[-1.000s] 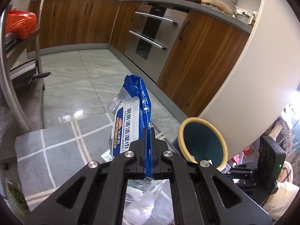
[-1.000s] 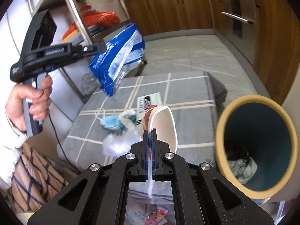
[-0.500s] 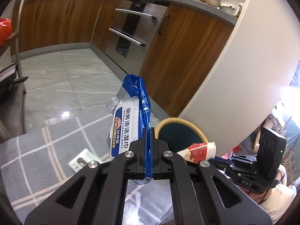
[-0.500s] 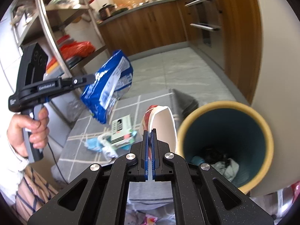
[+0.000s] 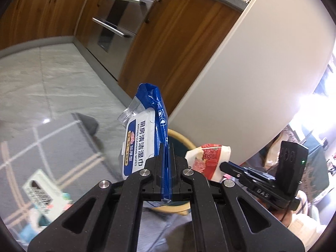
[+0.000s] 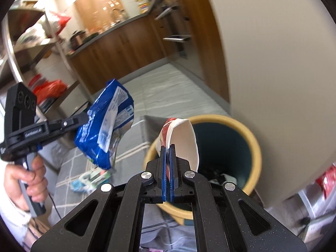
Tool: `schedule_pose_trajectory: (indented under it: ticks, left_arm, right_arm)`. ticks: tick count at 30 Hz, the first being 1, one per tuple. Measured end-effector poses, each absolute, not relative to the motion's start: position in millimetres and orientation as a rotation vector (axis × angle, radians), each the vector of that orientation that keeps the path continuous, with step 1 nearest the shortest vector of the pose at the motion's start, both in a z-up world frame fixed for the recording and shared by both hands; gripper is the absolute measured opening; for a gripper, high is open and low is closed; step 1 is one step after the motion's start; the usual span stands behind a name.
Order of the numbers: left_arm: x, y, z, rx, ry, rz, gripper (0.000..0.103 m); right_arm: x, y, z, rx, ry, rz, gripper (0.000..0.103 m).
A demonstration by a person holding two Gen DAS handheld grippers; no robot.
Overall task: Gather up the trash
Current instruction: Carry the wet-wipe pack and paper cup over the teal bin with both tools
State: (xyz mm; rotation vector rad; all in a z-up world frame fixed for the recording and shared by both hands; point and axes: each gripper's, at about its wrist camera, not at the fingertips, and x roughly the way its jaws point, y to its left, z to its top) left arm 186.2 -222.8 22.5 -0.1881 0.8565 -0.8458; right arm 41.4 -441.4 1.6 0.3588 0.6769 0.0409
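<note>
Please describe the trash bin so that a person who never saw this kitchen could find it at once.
Find the big white curved wall where the wooden cabinets end. At its foot, beside the grey checked rug, stands the trash bin. It is round and open-topped, dark teal inside with a pale yellow rim, and already holds some crumpled trash.

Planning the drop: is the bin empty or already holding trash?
Holding trash: crumpled white and dark scraps lie at the bottom of the bin. How full, cannot tell.

Black left gripper (image 5: 166,157) — silver screws, blue fingers (image 6: 164,168); bare hand (image 6: 27,178), white sleeve.
</note>
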Motion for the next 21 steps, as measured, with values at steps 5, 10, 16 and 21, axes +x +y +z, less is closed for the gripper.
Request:
schedule_pose_trajectory:
  ticks: [5, 10, 16, 21]
  left_arm:
    - [190.0, -252.9, 4.0, -0.245, 0.902, -0.893, 0.001]
    - [190.6, -280.9, -17.7, -0.242, 0.94, -0.927, 0.001]
    - [194.8, -296.7, -48.9, -0.2, 0.992, -0.925, 0.001]
    - [199.3, -298.7, -72.2, -0.163, 1.063, -0.9, 0.005]
  right_arm:
    - [36.7, -456.7, -2.2, 0.398, 0.672, -0.011, 0.004]
    - [36.1, -463.4, -7.0, 0.405, 0.684, -0.029, 0.004]
    - [39.1, -462.5, -9.5, 0.414, 0.693, -0.037, 0.004]
    - [44.6, -458.0, -10.8, 0.42, 0.702, -0.032, 0.004]
